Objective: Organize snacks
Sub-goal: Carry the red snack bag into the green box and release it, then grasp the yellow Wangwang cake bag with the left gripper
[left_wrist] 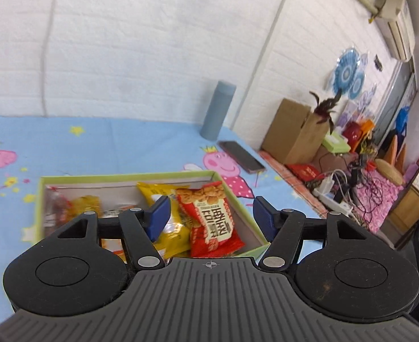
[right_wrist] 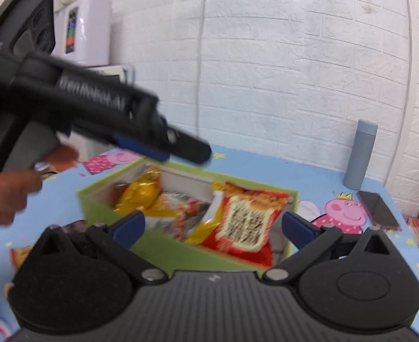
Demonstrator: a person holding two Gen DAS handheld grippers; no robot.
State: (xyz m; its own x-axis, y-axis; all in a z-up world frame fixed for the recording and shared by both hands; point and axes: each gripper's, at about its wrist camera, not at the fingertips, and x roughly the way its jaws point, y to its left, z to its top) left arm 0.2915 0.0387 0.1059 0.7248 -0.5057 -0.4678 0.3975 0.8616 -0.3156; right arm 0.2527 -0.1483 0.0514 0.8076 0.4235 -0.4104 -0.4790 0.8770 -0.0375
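A green-rimmed box (left_wrist: pixel 232 196) on the blue cartoon tablecloth holds several snack packets. A red packet (left_wrist: pixel 213 219) lies at its right end beside a yellow packet (left_wrist: pixel 163 192), with more orange and yellow packets at the left. My left gripper (left_wrist: pixel 210 213) is open and empty above the box. In the right wrist view the same box (right_wrist: pixel 163 250) shows the red packet (right_wrist: pixel 249 222) and a yellow packet (right_wrist: pixel 139 192). My right gripper (right_wrist: pixel 213 228) is open and empty above the box's near side. The left gripper (right_wrist: pixel 178 146) hovers over the box's far left corner.
A grey-blue bottle (left_wrist: pixel 218 109) and a dark phone (left_wrist: pixel 240 156) stand at the table's far side by the white brick wall. Another packet (right_wrist: pixel 20 253) lies on the cloth left of the box. Cardboard boxes (left_wrist: pixel 294 131) and cables lie beyond the table's right edge.
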